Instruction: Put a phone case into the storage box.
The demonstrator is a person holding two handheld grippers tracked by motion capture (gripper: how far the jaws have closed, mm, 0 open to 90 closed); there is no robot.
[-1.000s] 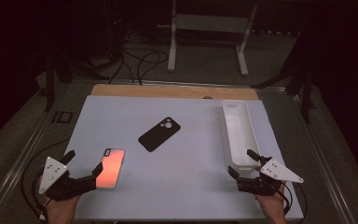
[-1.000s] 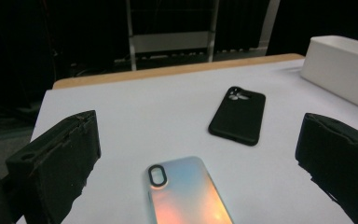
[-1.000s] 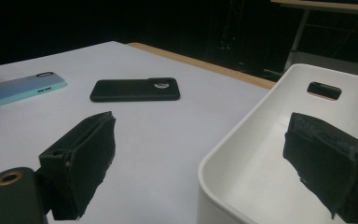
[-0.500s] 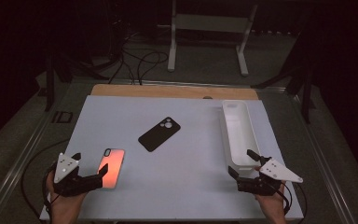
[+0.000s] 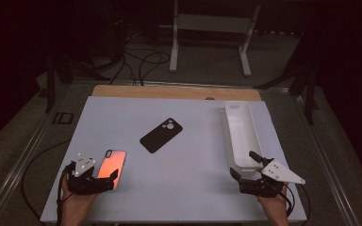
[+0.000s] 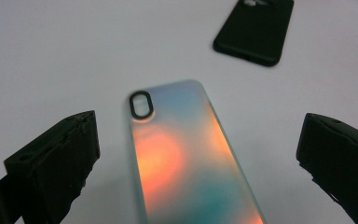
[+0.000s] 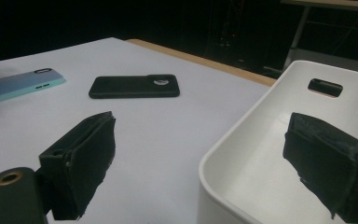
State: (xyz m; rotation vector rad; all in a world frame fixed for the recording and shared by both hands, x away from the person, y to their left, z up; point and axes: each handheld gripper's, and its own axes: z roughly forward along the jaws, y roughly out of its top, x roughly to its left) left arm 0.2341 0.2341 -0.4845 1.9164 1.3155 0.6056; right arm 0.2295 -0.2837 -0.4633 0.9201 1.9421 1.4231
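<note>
High view first, from the left: the left gripper (image 5: 108,180) sits at the near left corner of the white worktop (image 5: 193,165), held by a hand (image 5: 75,202) that comes in from the bottom edge. Its jaws point right and reach the near end of the iridescent case (image 5: 111,163), which lies flat, camera cutout at its far end. In the left gripper view the jaws stand wide apart, one on each side of the case (image 6: 186,158), neither touching it; the case glows orange and teal and lies lengthwise between them.

Nearer the middle of the worktop lies the black case (image 5: 161,135), flat and set at a slant, well apart from the iridescent one. It shows at the top of the left gripper view (image 6: 256,28) and, in the right gripper view, beyond the left jaw (image 7: 134,86), with the iridescent case (image 7: 21,84) farther off at the left edge.

On the right stands a long white tray (image 5: 252,136), running from near to far along the worktop's right side. The right gripper (image 5: 243,165) is at the tray's near end, held by the other hand (image 5: 273,200). In the right gripper view its jaws are wide open and hold nothing: one over the bare worktop, the other over the tray's inside (image 7: 242,154), so they straddle the tray's near wall.
</note>
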